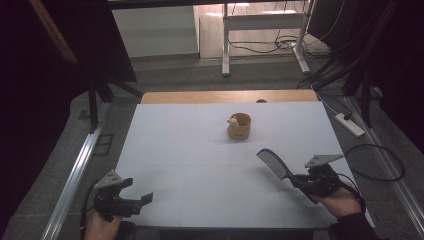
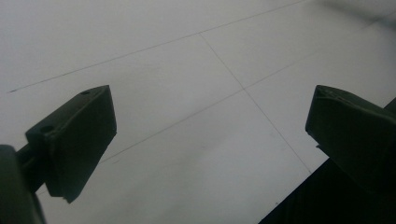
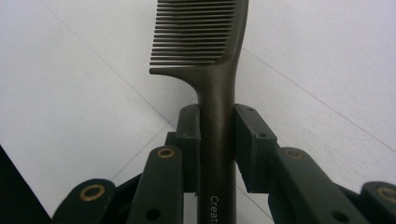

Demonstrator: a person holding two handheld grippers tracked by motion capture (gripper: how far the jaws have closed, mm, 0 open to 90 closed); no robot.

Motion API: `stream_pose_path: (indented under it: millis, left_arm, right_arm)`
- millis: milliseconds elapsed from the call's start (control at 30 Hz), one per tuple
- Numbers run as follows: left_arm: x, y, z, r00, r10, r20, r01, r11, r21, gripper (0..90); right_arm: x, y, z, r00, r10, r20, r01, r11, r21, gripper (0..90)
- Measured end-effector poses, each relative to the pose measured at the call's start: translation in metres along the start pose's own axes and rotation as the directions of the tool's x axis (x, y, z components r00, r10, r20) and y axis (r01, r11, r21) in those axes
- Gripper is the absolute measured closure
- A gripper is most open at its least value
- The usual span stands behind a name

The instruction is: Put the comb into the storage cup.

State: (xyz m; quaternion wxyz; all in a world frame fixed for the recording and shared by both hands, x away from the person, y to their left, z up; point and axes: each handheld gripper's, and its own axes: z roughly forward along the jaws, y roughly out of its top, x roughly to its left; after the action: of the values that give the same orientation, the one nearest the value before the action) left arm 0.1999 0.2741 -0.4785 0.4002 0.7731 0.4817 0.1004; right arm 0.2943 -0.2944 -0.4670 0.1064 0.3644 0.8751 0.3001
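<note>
A dark comb (image 1: pixel 272 163) points up and to the left from my right gripper (image 1: pixel 296 179), which is shut on its handle above the table's near right part. In the right gripper view the comb (image 3: pixel 212 56) runs straight up between the two jaws, teeth to the left, and the gripper (image 3: pixel 217 126) clamps the handle. My left gripper (image 1: pixel 137 191) is at the near left of the white table (image 1: pixel 190 150), open with nothing in it. The left gripper view has its fingers (image 2: pixel 74 140) wide apart over the bare tabletop, the gripper (image 2: pixel 212 126) holding nothing.
A small round wooden cup (image 1: pixel 239 126) with a pale little figure on its rim stands at the table's far middle. A metal rail (image 1: pixel 75 175) runs along the left side. A power strip (image 1: pixel 349 124) and cables lie on the floor at right.
</note>
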Motion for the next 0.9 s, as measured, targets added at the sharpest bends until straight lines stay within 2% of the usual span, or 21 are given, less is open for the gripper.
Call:
stream_pose_path:
  millis: [333,433,600,767,900]
  left_arm:
    - [-0.001,0.001,0.0,0.9998,0.018,0.012,-0.018,0.9998,0.002,0.0]
    - [-0.002,0.001,0.001,0.9994,0.022,0.027,-0.022,0.9997,0.009,0.0]
    - [-0.006,0.004,0.003,0.9981,0.048,0.039,-0.049,0.9985,0.025,0.0]
    - [-0.008,0.009,0.005,0.9958,0.074,0.053,-0.075,0.9971,0.013,0.0]
    - [-0.011,0.012,0.009,0.994,0.085,0.069,-0.087,0.9959,0.025,0.0]
  right_arm:
    - [0.003,0.002,-0.002,0.9999,-0.016,-0.002,0.016,0.999,-0.031,72.4]
    - [0.004,0.002,-0.002,0.9997,-0.025,-0.004,0.025,0.999,-0.037,72.5]
    - [0.005,0.003,-0.004,0.9992,-0.039,-0.007,0.039,0.998,-0.056,72.4]
    - [0.008,0.004,-0.004,0.9985,-0.053,-0.013,0.052,0.996,-0.069,72.4]
    - [0.011,0.006,-0.005,0.9978,-0.063,-0.018,0.062,0.995,-0.078,72.4]
